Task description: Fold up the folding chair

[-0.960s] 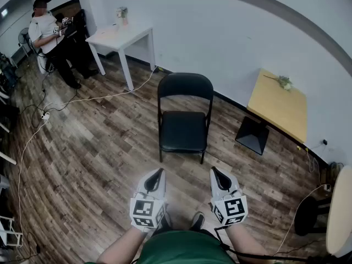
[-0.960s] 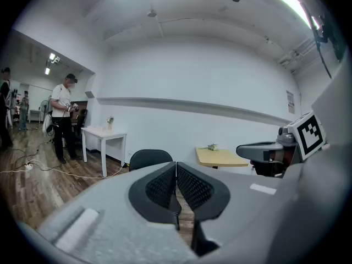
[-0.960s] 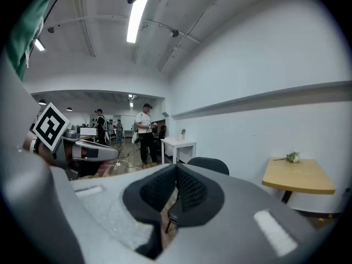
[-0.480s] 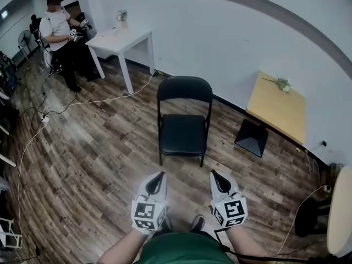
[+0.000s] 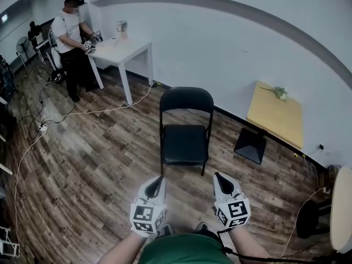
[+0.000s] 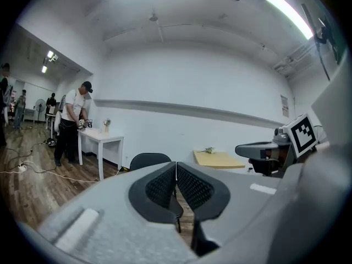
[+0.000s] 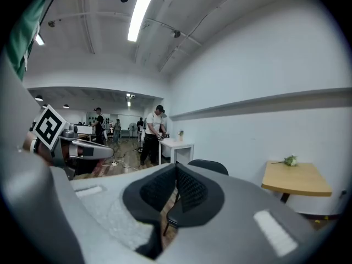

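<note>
A black folding chair (image 5: 185,126) stands unfolded on the wood floor, its back toward the white wall. Both grippers hover side by side just in front of its seat, apart from it. My left gripper (image 5: 158,180) is shut with nothing between its pads. The right gripper (image 5: 218,176) is shut and empty too. In the left gripper view the chair (image 6: 148,159) peeks out behind the closed jaws; in the right gripper view the chair (image 7: 209,166) does the same.
A yellow-topped low table (image 5: 275,114) with a small flower stands right of the chair. A white table (image 5: 121,45) is at the far left wall, with a person (image 5: 72,43) beside it. Cables (image 5: 82,114) trail across the floor on the left.
The view has shifted slightly, so the chair sits a little lower and closer. The person at the back has stood and moved right toward the white table. Both grippers stay shut.
</note>
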`<move>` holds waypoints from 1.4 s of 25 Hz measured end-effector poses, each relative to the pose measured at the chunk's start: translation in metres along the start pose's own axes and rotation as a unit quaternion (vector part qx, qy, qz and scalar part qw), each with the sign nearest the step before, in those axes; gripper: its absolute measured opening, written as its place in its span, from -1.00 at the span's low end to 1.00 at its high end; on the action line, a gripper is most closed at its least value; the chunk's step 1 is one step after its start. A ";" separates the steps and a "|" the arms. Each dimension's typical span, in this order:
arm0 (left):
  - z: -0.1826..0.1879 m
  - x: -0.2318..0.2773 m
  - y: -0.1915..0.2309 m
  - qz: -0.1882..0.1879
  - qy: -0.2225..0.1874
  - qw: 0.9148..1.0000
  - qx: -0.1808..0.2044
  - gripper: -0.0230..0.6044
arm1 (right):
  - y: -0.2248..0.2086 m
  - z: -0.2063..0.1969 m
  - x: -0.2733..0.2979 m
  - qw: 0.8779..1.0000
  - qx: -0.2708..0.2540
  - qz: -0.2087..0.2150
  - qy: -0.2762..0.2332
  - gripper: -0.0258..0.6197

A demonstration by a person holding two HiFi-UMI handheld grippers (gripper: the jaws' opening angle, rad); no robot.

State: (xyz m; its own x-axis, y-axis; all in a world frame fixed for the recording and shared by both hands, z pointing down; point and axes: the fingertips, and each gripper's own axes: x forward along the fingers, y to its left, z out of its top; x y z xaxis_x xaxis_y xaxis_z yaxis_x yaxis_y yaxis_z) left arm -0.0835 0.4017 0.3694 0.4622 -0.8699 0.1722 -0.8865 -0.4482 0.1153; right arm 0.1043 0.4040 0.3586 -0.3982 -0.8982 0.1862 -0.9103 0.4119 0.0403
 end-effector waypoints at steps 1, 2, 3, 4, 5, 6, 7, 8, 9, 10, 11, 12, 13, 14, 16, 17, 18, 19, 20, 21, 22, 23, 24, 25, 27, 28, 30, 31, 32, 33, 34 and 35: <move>-0.003 -0.001 0.007 -0.002 0.003 1.000 -0.003 -0.88 | 0.003 0.000 0.001 1.000 -0.008 -0.003 0.002 -0.91; -0.007 -0.002 0.012 -0.004 0.006 1.000 -0.006 -0.88 | 0.004 0.000 0.002 1.000 -0.015 -0.006 0.004 -0.91; -0.012 -0.003 0.016 -0.008 0.010 1.000 -0.011 -0.88 | 0.005 0.000 0.002 1.000 -0.021 -0.011 0.008 -0.91; -0.016 -0.004 0.019 -0.011 0.014 1.000 -0.015 -0.88 | 0.005 -0.001 0.001 1.000 -0.024 -0.015 0.012 -0.91; -0.021 -0.005 0.021 -0.014 0.018 1.000 -0.018 -0.88 | 0.004 -0.004 0.000 0.999 -0.024 -0.019 0.018 -0.91; -0.024 -0.004 0.023 -0.016 0.022 0.999 -0.021 -0.88 | 0.002 -0.007 0.000 0.999 -0.022 -0.023 0.024 -0.91; -0.027 -0.002 0.024 -0.018 0.025 0.999 -0.024 -0.88 | -0.001 -0.010 0.001 0.999 -0.018 -0.026 0.029 -0.91; -0.029 0.000 0.026 -0.018 0.027 0.999 -0.027 -0.88 | -0.004 -0.013 0.002 0.999 -0.014 -0.030 0.033 -0.91; -0.031 0.004 0.028 -0.018 0.028 0.999 -0.030 -0.88 | -0.008 -0.015 0.004 0.999 -0.011 -0.033 0.036 -0.91; -0.031 0.009 0.031 -0.016 0.029 0.999 -0.032 -0.88 | -0.011 -0.016 0.006 0.999 -0.010 -0.036 0.037 -0.91; -0.030 0.015 0.033 -0.014 0.030 0.999 -0.032 -0.88 | -0.014 -0.016 0.010 0.999 -0.009 -0.037 0.036 -0.91; -0.027 0.021 0.036 -0.012 0.029 0.999 -0.031 -0.88 | -0.018 -0.016 0.014 0.999 -0.007 -0.037 0.035 -0.91; -0.024 0.028 0.037 -0.010 0.028 0.999 -0.028 -0.88 | -0.022 -0.016 0.020 0.999 -0.006 -0.035 0.034 -0.91; -0.020 0.035 0.039 -0.008 0.025 0.999 -0.024 -0.88 | -0.026 -0.016 0.025 0.999 -0.003 -0.033 0.033 -0.91; -0.011 0.049 0.040 -0.004 0.020 1.000 -0.014 -0.88 | -0.036 -0.017 0.037 0.999 0.003 -0.030 0.030 -0.91; -0.007 0.056 0.040 -0.002 0.018 1.000 -0.008 -0.88 | -0.042 -0.017 0.044 0.999 0.008 -0.028 0.028 -0.91; -0.004 0.064 0.040 0.000 0.017 1.000 -0.004 -0.88 | -0.048 -0.017 0.051 0.999 0.012 -0.025 0.026 -0.91; -0.001 0.071 0.041 0.002 0.017 1.000 -0.001 -0.88 | -0.053 -0.017 0.057 0.999 0.016 -0.021 0.025 -0.91; 0.001 0.078 0.041 0.006 0.019 1.000 0.000 -0.88 | -0.057 -0.016 0.064 0.999 0.020 -0.016 0.023 -0.91; 0.001 0.086 0.042 0.009 0.022 1.000 0.000 -0.88 | -0.062 -0.016 0.072 0.999 0.021 -0.010 0.022 -0.91; 0.000 0.094 0.043 0.014 0.027 1.000 -0.002 -0.88 | -0.066 -0.016 0.079 1.000 0.022 -0.004 0.021 -0.91; -0.002 0.103 0.042 0.017 0.032 0.999 -0.003 -0.88 | -0.072 -0.017 0.087 1.000 0.021 0.003 0.020 -0.91; -0.004 0.112 0.041 0.020 0.038 0.999 -0.004 -0.88 | -0.079 -0.018 0.094 1.000 0.022 0.008 0.020 -0.91; -0.006 0.121 0.038 0.022 0.043 0.999 -0.005 -0.88 | -0.088 -0.019 0.101 0.999 0.025 0.012 0.020 -0.91; -0.009 0.141 0.033 0.028 0.051 0.998 -0.005 -0.88 | -0.107 -0.024 0.113 0.999 0.034 0.017 0.024 -0.91; -0.010 0.150 0.031 0.033 0.055 0.998 -0.007 -0.88 | -0.116 -0.027 0.118 0.999 0.038 0.020 0.027 -0.91; -0.012 0.165 0.027 0.045 0.060 0.997 -0.013 -0.88 | -0.134 -0.033 0.128 0.998 0.044 0.027 0.032 -0.91; -0.013 0.170 0.025 0.050 0.062 0.997 -0.017 -0.88 | -0.142 -0.036 0.131 0.998 0.047 0.031 0.035 -0.91; -0.014 0.175 0.022 0.055 0.064 0.996 -0.020 -0.88 | -0.150 -0.038 0.134 0.998 0.049 0.034 0.037 -0.91; -0.014 0.179 0.020 0.059 0.065 0.996 -0.021 -0.88 | -0.156 -0.041 0.138 0.997 0.051 0.037 0.040 -0.91; -0.015 0.183 0.019 0.063 0.065 0.996 -0.022 -0.88 | -0.162 -0.043 0.142 0.997 0.053 0.040 0.043 -0.91; -0.016 0.188 0.018 0.067 0.066 0.995 -0.022 -0.88 | -0.166 -0.046 0.146 0.996 0.055 0.044 0.046 -0.91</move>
State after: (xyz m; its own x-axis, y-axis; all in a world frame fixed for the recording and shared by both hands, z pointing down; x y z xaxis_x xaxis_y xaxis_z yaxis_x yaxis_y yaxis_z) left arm -0.0127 0.2334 0.4190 0.3418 -0.8851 0.3158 -0.9397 -0.3180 0.1258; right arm 0.2026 0.2112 0.4246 -0.4690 -0.8400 0.2728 -0.8816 0.4639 -0.0872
